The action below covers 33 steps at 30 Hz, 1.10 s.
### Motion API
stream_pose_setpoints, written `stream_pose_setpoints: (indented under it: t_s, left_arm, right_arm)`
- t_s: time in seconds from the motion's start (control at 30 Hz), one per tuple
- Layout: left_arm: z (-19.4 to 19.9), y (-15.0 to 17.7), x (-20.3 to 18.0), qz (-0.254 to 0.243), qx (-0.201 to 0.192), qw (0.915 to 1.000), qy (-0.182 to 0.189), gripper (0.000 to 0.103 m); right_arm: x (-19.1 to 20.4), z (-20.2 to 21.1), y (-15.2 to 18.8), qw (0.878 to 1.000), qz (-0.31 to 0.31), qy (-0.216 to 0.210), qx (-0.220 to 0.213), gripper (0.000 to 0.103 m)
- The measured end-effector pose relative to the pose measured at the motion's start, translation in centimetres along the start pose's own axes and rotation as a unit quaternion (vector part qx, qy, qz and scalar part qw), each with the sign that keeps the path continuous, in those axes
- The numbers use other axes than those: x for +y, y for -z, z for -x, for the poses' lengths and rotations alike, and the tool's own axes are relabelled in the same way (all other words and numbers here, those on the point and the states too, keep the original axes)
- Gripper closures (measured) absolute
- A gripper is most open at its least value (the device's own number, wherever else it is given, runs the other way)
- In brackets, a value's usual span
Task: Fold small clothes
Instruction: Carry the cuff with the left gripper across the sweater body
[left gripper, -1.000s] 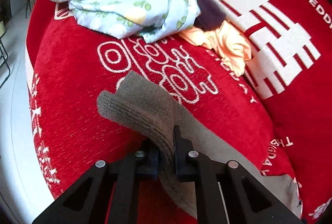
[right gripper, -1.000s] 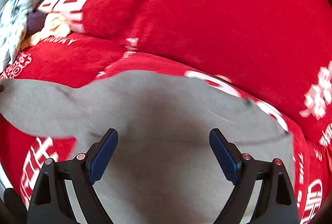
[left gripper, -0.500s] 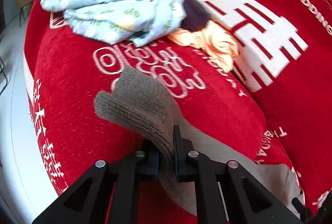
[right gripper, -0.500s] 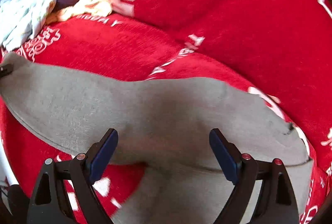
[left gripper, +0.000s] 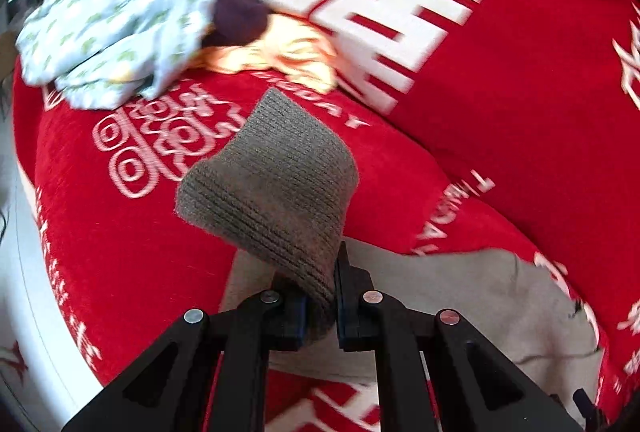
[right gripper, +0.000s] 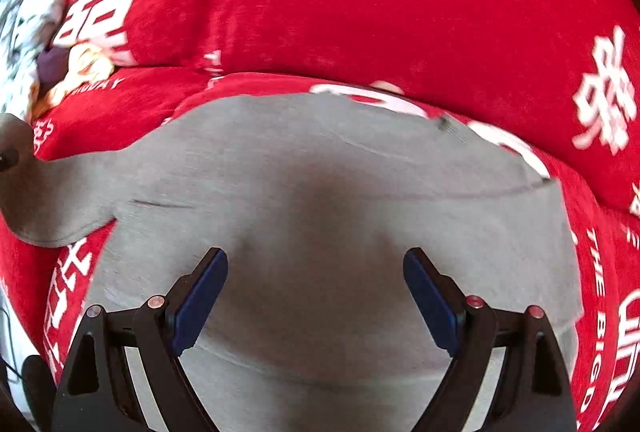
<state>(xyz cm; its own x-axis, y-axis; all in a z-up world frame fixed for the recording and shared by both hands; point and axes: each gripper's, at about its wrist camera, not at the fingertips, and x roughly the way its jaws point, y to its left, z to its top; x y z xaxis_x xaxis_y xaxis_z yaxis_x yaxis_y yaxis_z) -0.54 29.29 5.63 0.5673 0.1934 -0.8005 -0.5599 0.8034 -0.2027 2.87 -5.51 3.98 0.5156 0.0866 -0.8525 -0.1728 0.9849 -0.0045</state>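
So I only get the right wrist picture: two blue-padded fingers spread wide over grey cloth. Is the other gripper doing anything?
Observer: Yes. In the left wrist view the left gripper is shut on a ribbed cuff of the grey garment.
Operator: Is that cuff lying flat?
Observer: No. It stands up from the fingers, above the red blanket.
Operator: And the pale blur at my far left?
Observer: A crumpled pale blue cloth with a green print. A dark purple piece and an orange one lie against it.
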Motion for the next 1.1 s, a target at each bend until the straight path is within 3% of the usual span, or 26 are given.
stream_pose_setpoints:
  t_s: [0.17, 0.67, 1.1]
  left_arm:
    - [0.5, 1.6, -4.9, -0.033, 0.017, 0.9992, 0.011, 0.092]
    - [4.5, 6.3, -17.2, -0.139, 0.013, 0.9894, 0.041, 0.092]
    - [7.4, 11.6, -26.8, -0.243, 0.008, 0.9676, 0.069, 0.092]
  right_arm:
    - [-3.0, 1.1, 1.0, 1.000, -0.024, 0.001, -0.005, 0.011]
    - [-10.1, 2.4, 4.8, 0.996, -0.093, 0.002, -0.014, 0.011]
    - [-15.3, 3.0, 6.1, 0.990, -0.139, 0.003, -0.026, 0.011]
